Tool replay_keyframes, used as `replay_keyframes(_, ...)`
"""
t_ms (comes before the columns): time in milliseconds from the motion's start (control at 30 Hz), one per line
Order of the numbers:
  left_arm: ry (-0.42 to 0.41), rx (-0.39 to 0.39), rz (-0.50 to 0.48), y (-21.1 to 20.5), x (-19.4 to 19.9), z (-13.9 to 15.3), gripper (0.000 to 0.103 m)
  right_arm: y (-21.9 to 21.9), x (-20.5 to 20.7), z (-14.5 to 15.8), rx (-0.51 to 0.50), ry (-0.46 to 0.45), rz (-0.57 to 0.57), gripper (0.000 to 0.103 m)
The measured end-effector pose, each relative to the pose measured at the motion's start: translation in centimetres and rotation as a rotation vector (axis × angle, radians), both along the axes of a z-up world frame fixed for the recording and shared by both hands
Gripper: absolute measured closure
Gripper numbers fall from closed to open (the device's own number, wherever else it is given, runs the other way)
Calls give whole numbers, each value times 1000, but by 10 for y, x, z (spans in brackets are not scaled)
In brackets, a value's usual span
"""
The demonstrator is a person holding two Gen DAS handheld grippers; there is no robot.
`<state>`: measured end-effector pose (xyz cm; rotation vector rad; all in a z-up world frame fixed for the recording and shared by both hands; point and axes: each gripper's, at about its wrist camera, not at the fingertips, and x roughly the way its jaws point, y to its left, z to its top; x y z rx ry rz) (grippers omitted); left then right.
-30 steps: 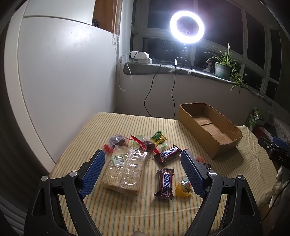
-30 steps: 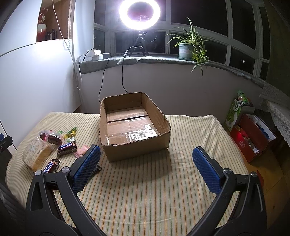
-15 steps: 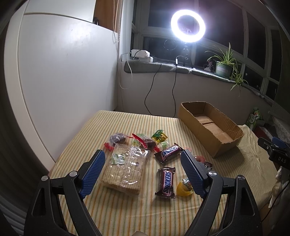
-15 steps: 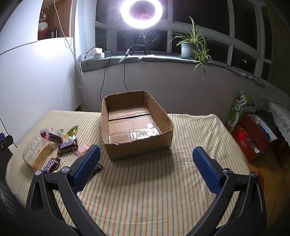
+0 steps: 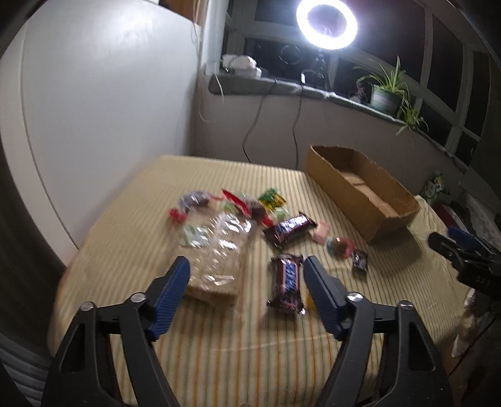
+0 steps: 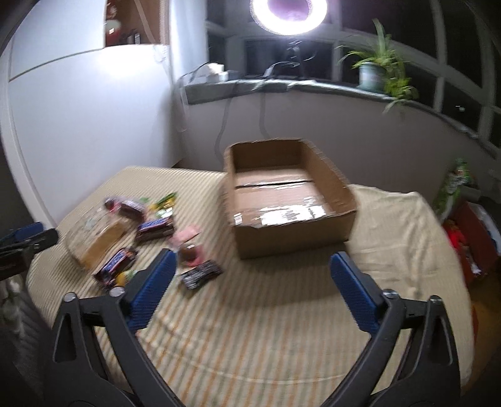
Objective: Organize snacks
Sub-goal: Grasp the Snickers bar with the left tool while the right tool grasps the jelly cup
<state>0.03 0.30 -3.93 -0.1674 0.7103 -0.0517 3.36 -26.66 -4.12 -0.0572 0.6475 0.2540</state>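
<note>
Snacks lie on a striped tablecloth (image 5: 235, 353): a clear cracker pack (image 5: 216, 260), two Snickers bars (image 5: 286, 281) (image 5: 289, 230), small wrapped candies (image 5: 271, 198) and a dark packet (image 5: 359, 261). An empty cardboard box (image 5: 360, 194) stands at the right rear. My left gripper (image 5: 245, 278) is open and empty, above the cracker pack and the near Snickers. My right gripper (image 6: 250, 269) is open and empty, in front of the box (image 6: 288, 200); the snacks lie to its left, among them a Snickers (image 6: 116, 266) and a dark packet (image 6: 200, 274).
A white wall panel (image 5: 94, 109) borders the table on the left. A windowsill (image 5: 313, 90) with a ring light (image 5: 327, 23) and a potted plant (image 5: 385, 94) runs behind. A red box of goods (image 6: 472, 238) sits on the floor at the right.
Both grippers have moved forward and tilted down towards the table. The right one has swung left, so the snacks show more. Both stay open and empty.
</note>
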Motion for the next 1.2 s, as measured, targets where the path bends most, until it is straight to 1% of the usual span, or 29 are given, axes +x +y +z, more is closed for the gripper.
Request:
replay_keyframes(67, 6, -17, -25, -5, 2, -6, 40, 9, 3, -9, -3, 27, 32, 16)
replay_keyframes(133, 31, -21, -53, -12, 4, -11, 48, 17, 7, -19, -8, 63, 60, 23)
replay_keyframes(167, 34, -31, -66, -15, 5, -13, 49, 19, 10, -24, -6, 85, 73, 27)
replay_keyframes(200, 43, -23, -75, -16, 6, -16, 51, 20, 12, -28, -2, 103, 80, 30)
replay_keyframes(267, 61, -38, -98, -22, 8, -19, 57, 22, 19, -38, -1, 142, 84, 34)
replay_keyframes(300, 75, -21, -108, -24, 11, -22, 62, 23, 23, -43, -2, 161, 83, 37)
replay_keyframes(400, 81, -19, -129, -30, 17, -27, 68, 23, 33, -51, 11, 202, 86, 41)
replay_keyframes(433, 90, -17, -134, -31, 19, -29, 69, 24, 35, -53, 16, 212, 87, 43)
replay_keyframes(467, 106, -3, -137, -30, 21, -32, 69, 24, 36, -53, 24, 218, 94, 47)
replay_keyframes(500, 113, 4, -138, -30, 23, -34, 69, 26, 36, -53, 37, 222, 109, 48)
replay_keyframes(633, 121, 6, -143, -31, 30, -41, 72, 40, 32, -51, 37, 224, 172, 48)
replay_keyframes(933, 148, 64, -156, -33, 49, -55, 72, 75, 22, -61, 21, 243, 295, 49)
replay_keyframes(1200, 159, 32, -180, -29, 50, -57, 72, 87, 20, -74, 28, 277, 366, 49)
